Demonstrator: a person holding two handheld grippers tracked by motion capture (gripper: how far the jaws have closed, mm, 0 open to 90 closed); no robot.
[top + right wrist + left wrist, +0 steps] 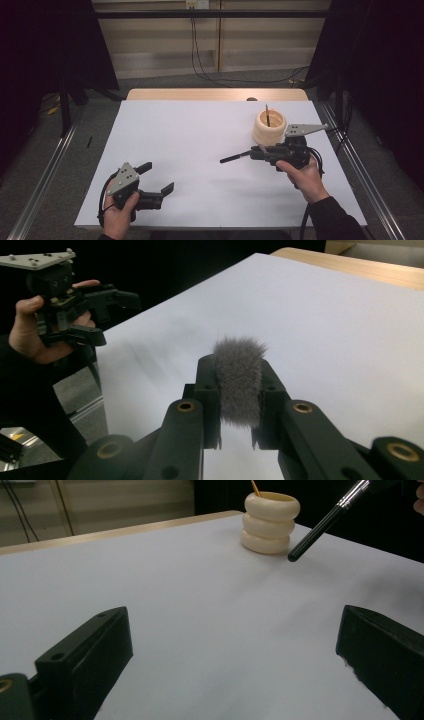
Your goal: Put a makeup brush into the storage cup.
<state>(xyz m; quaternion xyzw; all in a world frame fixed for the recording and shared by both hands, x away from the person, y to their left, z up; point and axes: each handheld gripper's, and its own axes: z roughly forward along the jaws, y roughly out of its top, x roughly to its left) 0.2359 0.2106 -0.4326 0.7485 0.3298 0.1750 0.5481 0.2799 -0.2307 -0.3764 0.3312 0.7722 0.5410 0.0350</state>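
Note:
My right gripper (pixel 259 152) hovers over the right side of the white table (pixel 200 150), just in front of a cream ribbed holder (pixel 269 128). It is shut on the grey bristle head of a makeup brush (pixel 239 382). The black brush handle (pixel 235 158) sticks out to the left, and in the left gripper view it points down beside the holder (pixel 270 525). A thin stick (pixel 267 115) stands in the holder. My left gripper (pixel 157 178) is at the table's front left, open, with nothing between its jaws (pixel 235 625). The right gripper view shows it held in a hand, open (pixel 111 315).
The white sheet leaves a strip of wooden tabletop (pixel 215 94) bare at the far edge. Metal rails (pixel 45 180) run along both sides of the table on the floor. Cables (pixel 200 60) hang by the back wall.

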